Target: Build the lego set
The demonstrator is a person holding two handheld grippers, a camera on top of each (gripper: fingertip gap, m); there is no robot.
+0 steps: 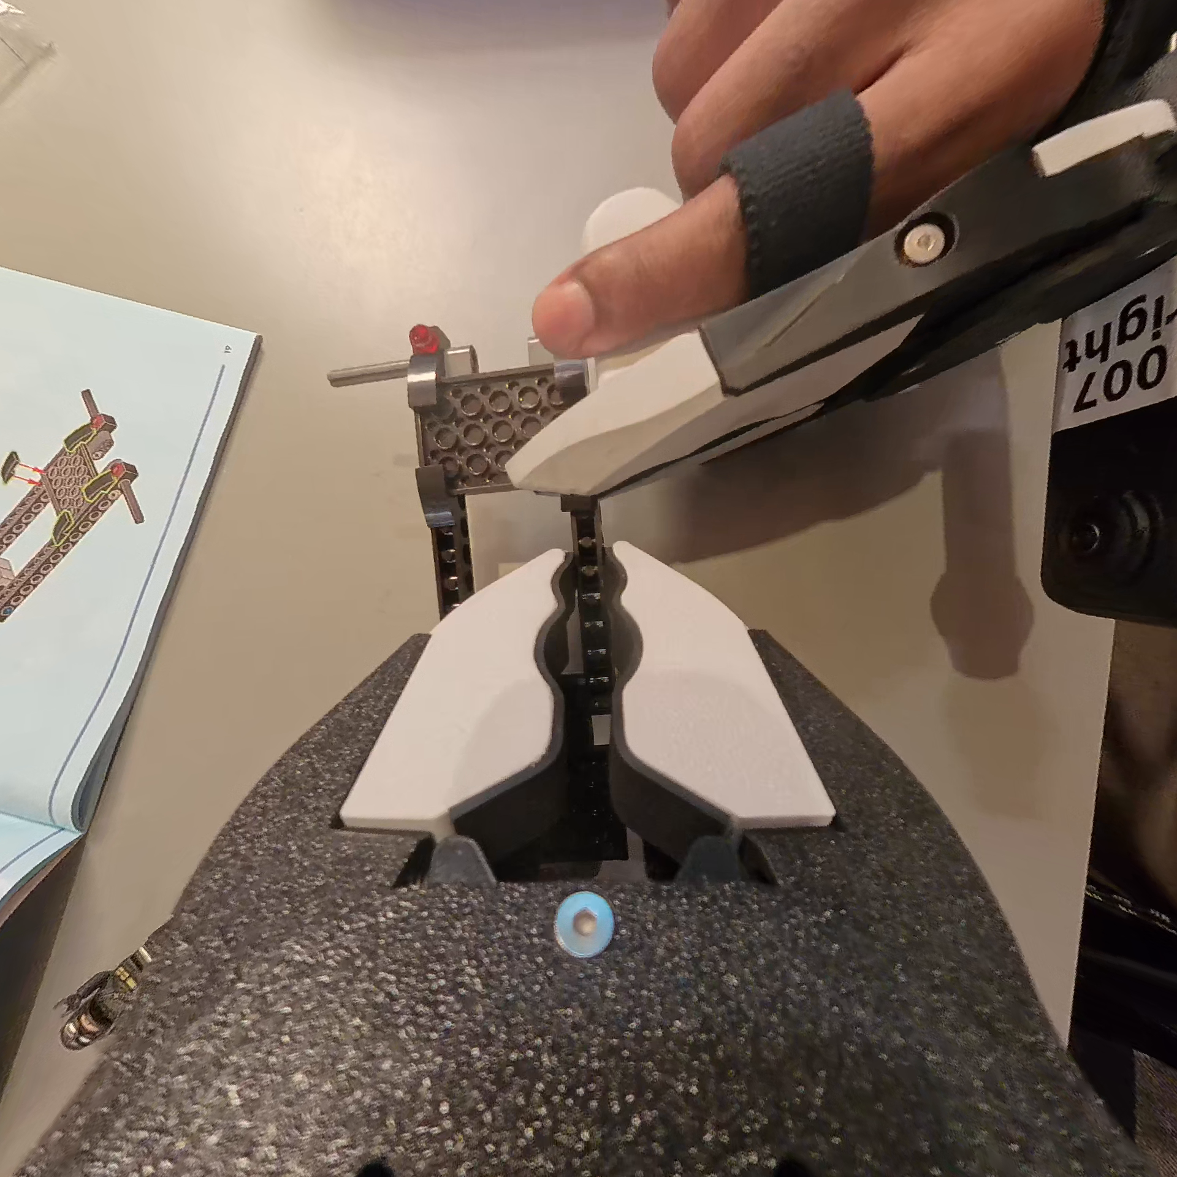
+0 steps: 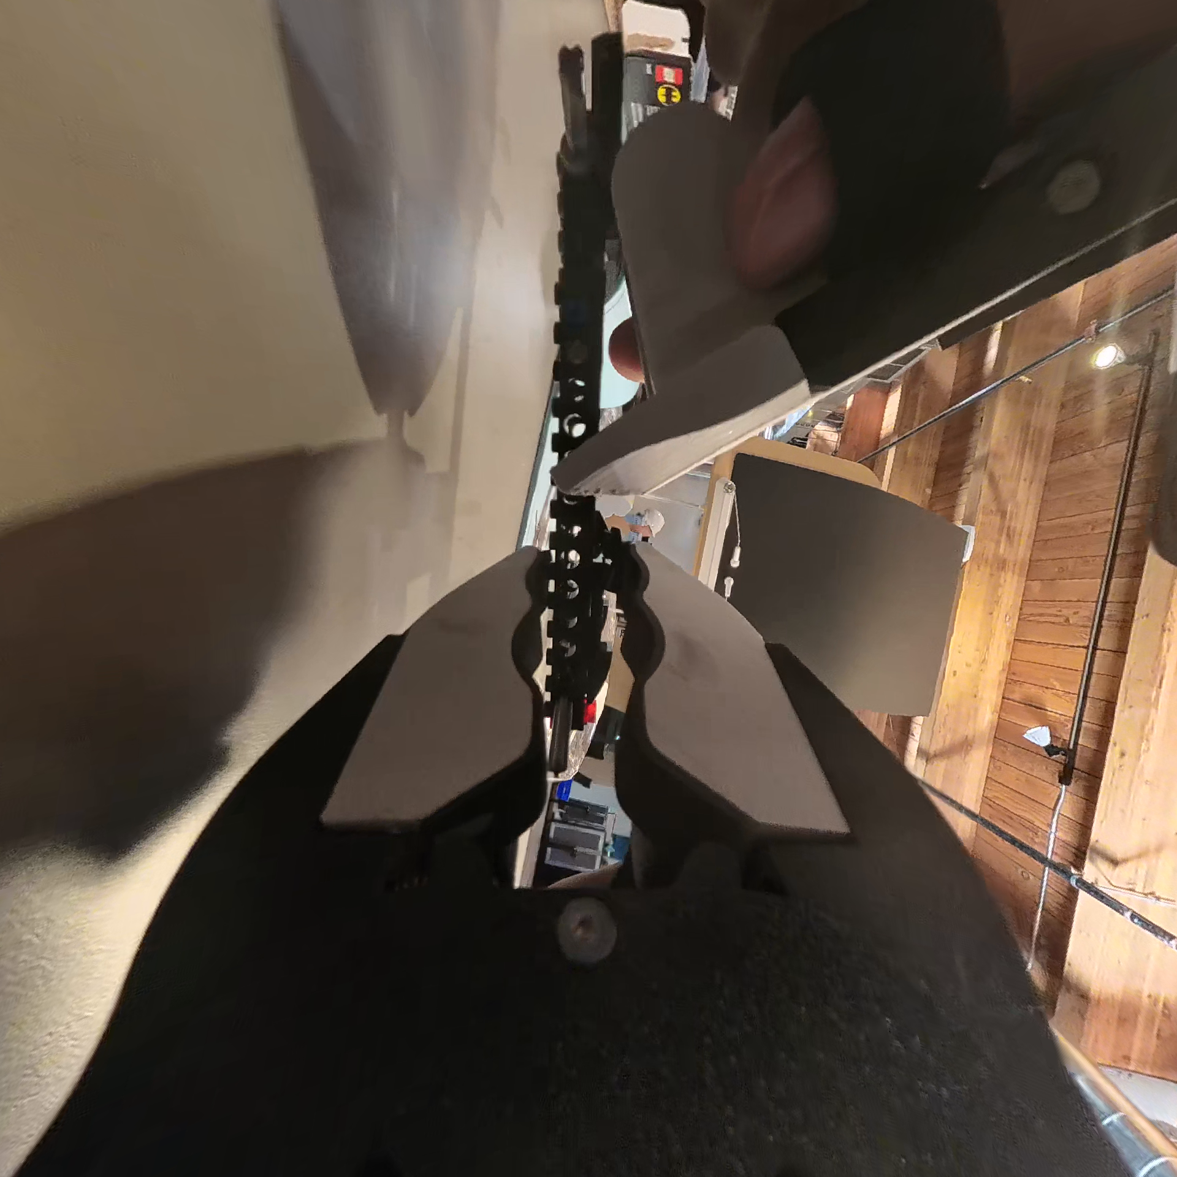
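My left gripper (image 1: 589, 554) is shut on a black studded beam (image 1: 584, 525) of a brick assembly that it holds above the beige table (image 1: 318, 159). The assembly has a second black beam (image 1: 453, 560), a dark grey plate with holes (image 1: 474, 433), a red stud (image 1: 423, 337) and a grey axle (image 1: 363, 374). My right gripper (image 1: 560, 458) comes in from the upper right over the plate's right corner. In the right wrist view my right gripper (image 2: 586, 560) is shut on the black assembly (image 2: 573, 414). The left gripper's fingertip (image 2: 592, 471) touches the same beam farther along.
An open instruction booklet (image 1: 95, 509) lies at the left on the table. A small dark brick piece (image 1: 95, 1012) lies at the lower left. A hand (image 1: 796, 127) holds the right gripper. A grey board (image 2: 841, 586) and a wooden surface (image 2: 1051, 573) show behind. The grippers are tip to tip, or close to it. From the left gripper's tips to the small dark brick piece (image 1: 95, 1012) is close to 20 centimeters.
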